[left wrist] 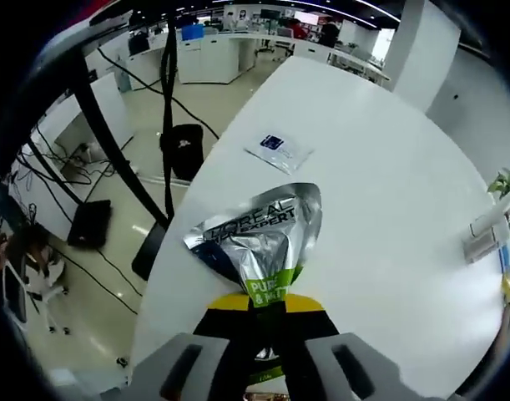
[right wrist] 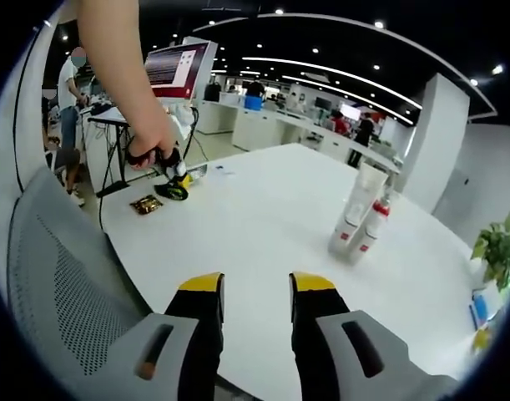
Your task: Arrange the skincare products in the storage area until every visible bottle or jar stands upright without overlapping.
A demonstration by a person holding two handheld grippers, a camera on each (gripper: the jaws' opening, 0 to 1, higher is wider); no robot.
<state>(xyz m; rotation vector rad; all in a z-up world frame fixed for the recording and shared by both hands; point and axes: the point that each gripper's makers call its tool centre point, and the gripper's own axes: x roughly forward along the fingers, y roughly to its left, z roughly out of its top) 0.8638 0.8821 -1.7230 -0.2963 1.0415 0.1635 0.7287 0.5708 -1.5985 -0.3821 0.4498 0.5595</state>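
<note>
My left gripper [left wrist: 267, 305] is shut on the green-banded end of a silver L'Oreal tube [left wrist: 263, 230], held above the white table [left wrist: 380, 167] with its crimped end pointing away. In the right gripper view a person's hand holds that left gripper [right wrist: 173, 185] over the table's far left corner. My right gripper [right wrist: 256, 292] is open over the near table edge with nothing between its fingers. A tall white tube [right wrist: 361, 205] and a red-capped bottle [right wrist: 376, 224] stand upright side by side to the right; the same white tubes [left wrist: 487, 230] sit at the far right edge of the left gripper view.
A small flat sachet [left wrist: 276, 151] lies on the table beyond the silver tube. A gold-brown sachet [right wrist: 145, 205] lies near the held left gripper. A grey mesh chair back [right wrist: 63, 292] stands at the near left, and a green plant [right wrist: 493, 246] at the right.
</note>
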